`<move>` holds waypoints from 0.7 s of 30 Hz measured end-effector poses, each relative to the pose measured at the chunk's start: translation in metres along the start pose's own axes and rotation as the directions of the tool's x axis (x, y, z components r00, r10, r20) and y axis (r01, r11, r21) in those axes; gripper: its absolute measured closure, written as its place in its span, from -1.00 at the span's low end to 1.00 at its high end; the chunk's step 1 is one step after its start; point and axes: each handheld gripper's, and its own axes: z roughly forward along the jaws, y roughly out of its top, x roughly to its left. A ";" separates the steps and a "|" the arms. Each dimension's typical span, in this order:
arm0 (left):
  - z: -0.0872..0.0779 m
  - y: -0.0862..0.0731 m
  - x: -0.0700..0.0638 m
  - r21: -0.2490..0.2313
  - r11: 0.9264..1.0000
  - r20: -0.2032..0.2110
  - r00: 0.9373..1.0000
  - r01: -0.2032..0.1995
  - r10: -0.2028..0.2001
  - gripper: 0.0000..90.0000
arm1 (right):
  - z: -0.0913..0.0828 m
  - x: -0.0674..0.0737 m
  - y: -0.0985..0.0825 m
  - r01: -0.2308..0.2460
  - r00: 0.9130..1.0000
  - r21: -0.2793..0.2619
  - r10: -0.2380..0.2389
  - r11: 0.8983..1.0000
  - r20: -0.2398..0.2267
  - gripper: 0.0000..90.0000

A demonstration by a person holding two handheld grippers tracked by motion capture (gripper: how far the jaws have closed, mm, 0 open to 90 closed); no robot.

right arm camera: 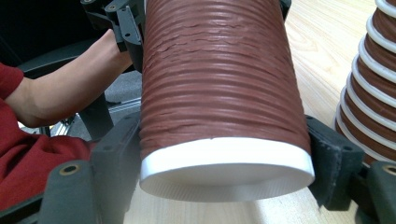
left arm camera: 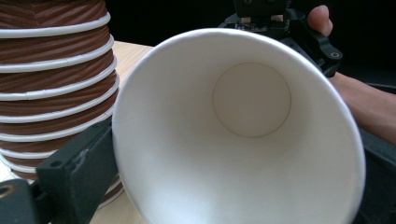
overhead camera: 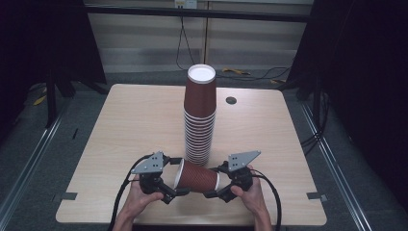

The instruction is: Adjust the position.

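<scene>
Sideways, cup [overhead camera: 198,177] lies level, mouth facing left gripper [overhead camera: 169,180].

A light wooden counter [overhead camera: 130,120] fills the middle of the frame, with a small round dark cap [overhead camera: 231,100] set into it toward the upper right. Grey carpet floor [overhead camera: 38,163] surrounds it. Black curtains [overhead camera: 365,72] darken the upper left and right corners. At top centre, a pale panelled wall [overhead camera: 144,43] carries a hanging black cable [overhead camera: 181,43]. Metal rails [overhead camera: 29,163] run along both sides.
</scene>
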 end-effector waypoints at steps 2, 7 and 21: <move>-0.002 0.000 0.000 -0.003 1.000 0.005 1.000 -0.004 0.004 -0.89 | 0.001 0.000 0.000 -0.003 1.000 0.002 0.003 1.000 0.011 -0.50; -0.003 0.001 0.000 0.006 1.000 0.003 1.000 -0.006 0.006 -0.86 | 0.004 -0.001 -0.002 -0.008 1.000 0.011 0.008 1.000 0.012 -0.52; -0.008 0.003 -0.001 0.009 1.000 -0.013 1.000 -0.011 0.011 -0.85 | 0.003 0.000 -0.002 -0.016 0.999 -0.003 0.016 1.000 0.035 -0.70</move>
